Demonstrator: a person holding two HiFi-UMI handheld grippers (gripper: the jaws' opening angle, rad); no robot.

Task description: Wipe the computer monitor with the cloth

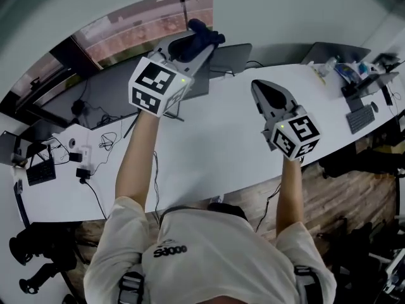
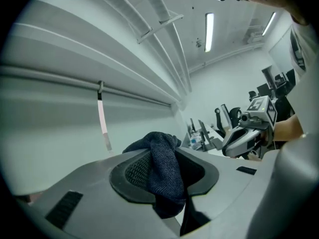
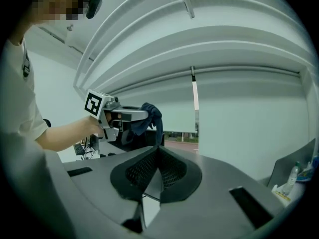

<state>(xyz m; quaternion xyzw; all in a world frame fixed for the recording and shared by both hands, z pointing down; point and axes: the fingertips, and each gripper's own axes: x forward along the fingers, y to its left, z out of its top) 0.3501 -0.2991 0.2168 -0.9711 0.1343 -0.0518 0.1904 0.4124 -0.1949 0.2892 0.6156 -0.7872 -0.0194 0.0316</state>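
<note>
Head view, step in hand: the left gripper [image 1: 190, 50] is raised by the right end of the monitor [image 1: 101, 95] and carries the cloth [image 1: 204, 38]. This reads as the carry toward the screen, with wiping not yet begun.

Left gripper view, grasp: the jaws are clenched on the dark blue knit cloth, which bunches between the pads and hangs out below them. Only wall and ceiling lie ahead of the jaws; the monitor's face does not show.

Right gripper view, grasp: the right gripper [image 3: 158, 169] has its jaws pressed together with nothing between them.

Right gripper, place: well to the right of the monitor, over the white desk [image 1: 215, 147] and apart from the cloth.

Cloth, place: above and just past the monitor's right end. No view shows it touching the screen.

Next move: the left gripper probably needs tipping down and turning, so that the loose end of the cloth, not the jaw tips, meets the monitor's face. The cloth would then be pressed lightly and drawn across. Little cloth stands beyond the tips, so a hard jaw edge could scrape the screen if the angle is off.

Count, grippers: two.

Count, cloths: one.

Count, dark screens on the desk: three can be made out. They are the wide monitor by the left gripper and two other screens [image 1: 231, 56] to its right. That the wide one is the task's monitor is a judgement.

Count, keyboards [image 1: 361, 118]: two, one far right of the monitor and one to its left.
</note>
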